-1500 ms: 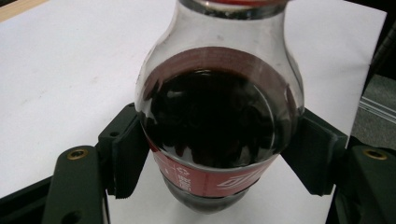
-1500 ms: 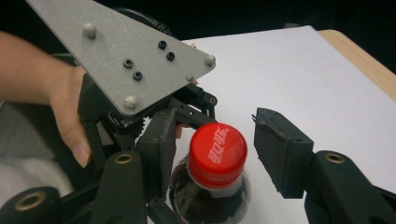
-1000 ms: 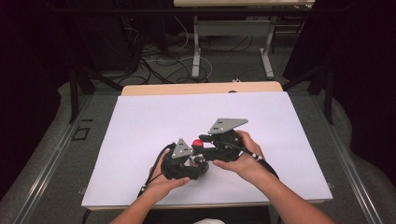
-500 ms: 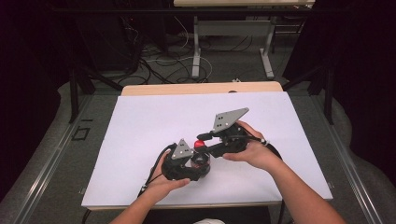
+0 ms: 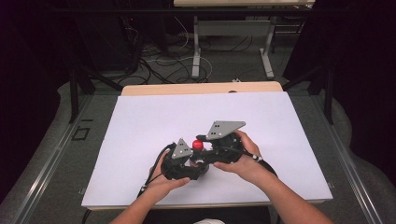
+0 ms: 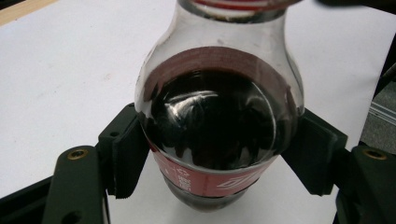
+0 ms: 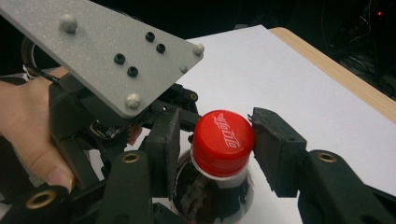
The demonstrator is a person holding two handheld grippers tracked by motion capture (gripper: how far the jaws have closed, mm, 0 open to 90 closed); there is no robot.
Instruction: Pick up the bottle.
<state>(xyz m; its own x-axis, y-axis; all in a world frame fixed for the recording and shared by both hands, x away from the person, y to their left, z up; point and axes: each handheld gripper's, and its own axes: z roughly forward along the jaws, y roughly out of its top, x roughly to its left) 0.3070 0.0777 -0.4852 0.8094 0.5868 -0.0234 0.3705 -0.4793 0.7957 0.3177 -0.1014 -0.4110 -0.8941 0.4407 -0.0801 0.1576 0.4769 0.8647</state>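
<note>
Lab: cables (image 5: 154, 58) tangled under metal-legged benches (image 5: 196, 51)

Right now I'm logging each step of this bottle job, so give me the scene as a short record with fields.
thing: bottle of dark drink, red label, standing on the white table
cap: red cap, on the bottle
left gripper: shut on the bottle's body, pads on both sides
right gripper: jaws on either side of the cap, which they have just been closing on; left pad at the cap, right pad at its edge, contact unclear
hands: left hand and right hand each hold a gripper, close together at the table's near middle
</note>
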